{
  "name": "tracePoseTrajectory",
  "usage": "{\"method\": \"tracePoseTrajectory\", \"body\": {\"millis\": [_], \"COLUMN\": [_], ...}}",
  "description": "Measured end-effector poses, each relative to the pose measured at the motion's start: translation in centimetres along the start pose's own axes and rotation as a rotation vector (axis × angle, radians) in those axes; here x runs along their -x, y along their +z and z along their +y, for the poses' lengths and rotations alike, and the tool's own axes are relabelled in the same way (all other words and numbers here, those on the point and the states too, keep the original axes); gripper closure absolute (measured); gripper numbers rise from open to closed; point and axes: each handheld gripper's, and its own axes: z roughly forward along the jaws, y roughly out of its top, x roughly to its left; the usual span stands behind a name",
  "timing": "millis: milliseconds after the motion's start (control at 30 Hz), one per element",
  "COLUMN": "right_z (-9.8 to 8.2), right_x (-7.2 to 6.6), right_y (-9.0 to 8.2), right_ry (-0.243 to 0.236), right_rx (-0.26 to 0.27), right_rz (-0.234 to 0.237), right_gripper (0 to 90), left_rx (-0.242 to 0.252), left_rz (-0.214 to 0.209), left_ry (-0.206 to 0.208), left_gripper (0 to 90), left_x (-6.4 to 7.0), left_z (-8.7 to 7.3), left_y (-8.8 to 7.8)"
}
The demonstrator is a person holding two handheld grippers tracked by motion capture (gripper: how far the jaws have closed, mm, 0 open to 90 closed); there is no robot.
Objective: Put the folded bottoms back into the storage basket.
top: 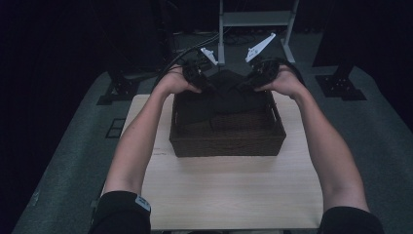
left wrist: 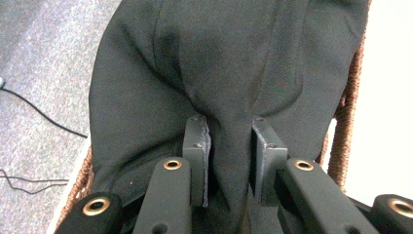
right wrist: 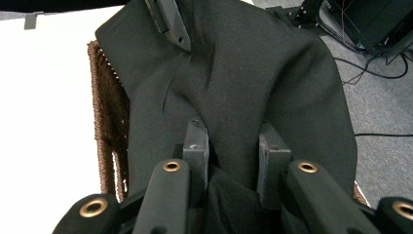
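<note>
The dark, soft black cloth [top: 229, 95] lies bunched in the far half of the brown woven wicker basket [top: 227, 141], and spills over its far rim. My left gripper [left wrist: 229, 161] has its jaws pinched on a fold of that cloth, and my right gripper [right wrist: 233, 163] clamps another fold alongside. The basket stands on the pale wooden table [top: 234, 195], toward its far edge. Grey carpet floor [left wrist: 34, 73] with thin black cables [left wrist: 39, 114] lies beyond.

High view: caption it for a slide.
Both tongs, left and right, pinch a dark cloth over a brown woven basket.
</note>
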Motion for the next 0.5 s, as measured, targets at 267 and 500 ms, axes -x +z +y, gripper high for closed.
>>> {"method": "tracePoseTrajectory", "body": {"millis": [267, 500], "right_z": [-0.8, -1.6], "right_x": [0.3, 0.6], "right_y": [1.4, 2.3], "right_ry": [0.01, 0.02], "right_rx": [-0.001, -0.008], "right_rz": [0.011, 0.022], "right_gripper": [70.8, 70.8], "left_rx": [-0.01, -0.032], "left_rz": [-0.009, -0.02], "left_ry": [-0.015, -0.018], "left_gripper": [72.1, 72.1], "left_x": [-0.2, -0.5], "left_z": [-1.0, -1.0], "left_y": [1.2, 2.4]}}
